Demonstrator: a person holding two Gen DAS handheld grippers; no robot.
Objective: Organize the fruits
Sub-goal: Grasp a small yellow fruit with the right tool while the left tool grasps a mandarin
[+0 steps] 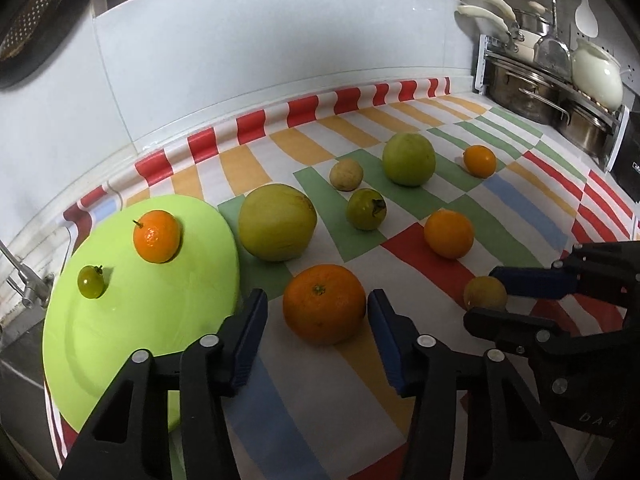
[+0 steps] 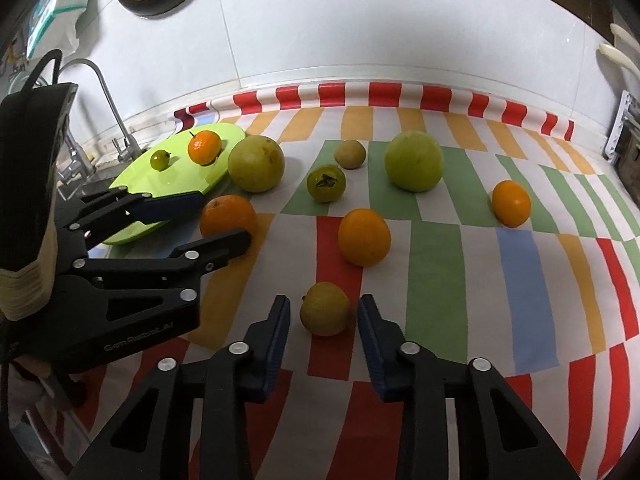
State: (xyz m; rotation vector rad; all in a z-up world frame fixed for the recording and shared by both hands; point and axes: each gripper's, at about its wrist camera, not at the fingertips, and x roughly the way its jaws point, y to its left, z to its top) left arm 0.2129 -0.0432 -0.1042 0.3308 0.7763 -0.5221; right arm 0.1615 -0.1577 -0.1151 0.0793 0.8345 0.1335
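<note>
Judging by where the fruit lies, we are early in the sorting: only two pieces sit on the green plate [image 1: 132, 332], a small mandarin [image 1: 156, 236] and a tiny green fruit [image 1: 91, 281], while the rest are scattered over the striped cloth [image 2: 436, 272] on the counter

We have the left gripper [image 1: 318, 312] spread wide around the big orange [image 1: 324, 303], one finger on each side, its right finger just at the skin, not yet pinching. Our right gripper [image 2: 324, 314] is likewise spread around the small yellowish lemon [image 2: 325, 308], with a gap on both sides

Left to move, as we read it: those two, the large yellow-green fruit [image 1: 277, 227] beside the plate, the green persimmon [image 1: 366, 209], the little tan fruit [image 1: 346, 175], the big green apple [image 1: 408, 158], a mid-sized orange [image 1: 448, 233] and the far small orange [image 1: 479, 161]. That makes eight on the cloth against two placed. Whether all of them are meant for the one plate we cannot tell; it looks too small for them
</note>
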